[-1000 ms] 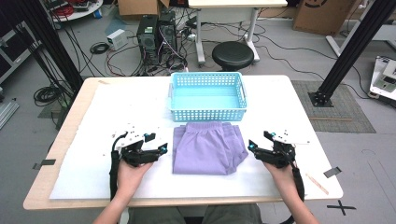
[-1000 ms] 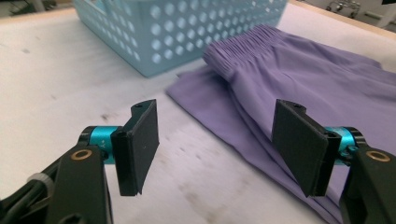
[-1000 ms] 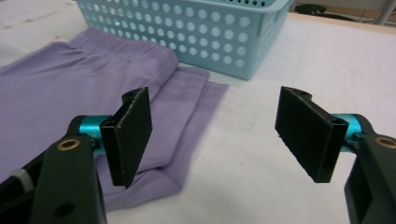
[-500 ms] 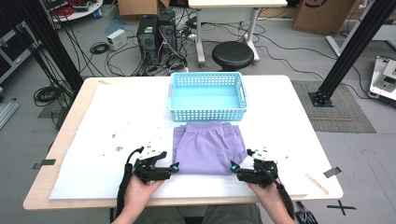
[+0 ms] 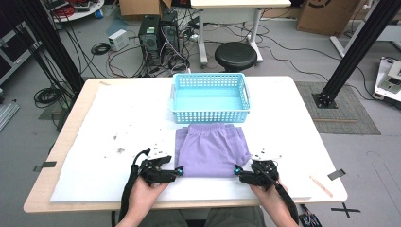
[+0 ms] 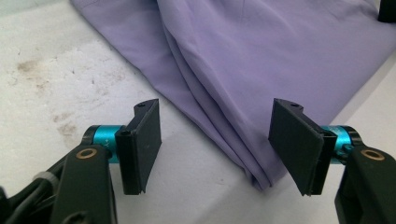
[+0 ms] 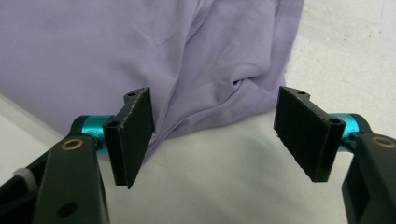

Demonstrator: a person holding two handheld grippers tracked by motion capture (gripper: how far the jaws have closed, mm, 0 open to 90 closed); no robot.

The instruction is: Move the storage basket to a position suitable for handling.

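Observation:
Folded purple shorts [image 5: 210, 149] lie flat on the white table cover [image 5: 132, 118], just in front of a light blue basket [image 5: 210, 116]. My left gripper [image 5: 179, 170] sits low at the shorts' near left corner. In the left gripper view the shorts [image 6: 261, 60] reach between the jaws of my left gripper [image 6: 217, 144], close to the right pad, untouched. My right gripper [image 5: 236, 169] is at the near right corner. There the shorts [image 7: 116, 51] lie between the jaws of my right gripper [image 7: 219, 140], nearer the left pad. Both pairs of jaws have just been closing slightly and stand open.
The basket is empty and stands at the table's middle back. Dark specks [image 5: 118, 150] mark the cover at the left. A thin wooden stick [image 5: 319, 184] lies near the front right edge. Beyond the table stand a black stool [image 5: 235, 56] and computer towers [image 5: 158, 35].
Both hands have come toward the table's near edge and inward, from beside the shorts to their two near corners. Over the last half second they have hardly moved.

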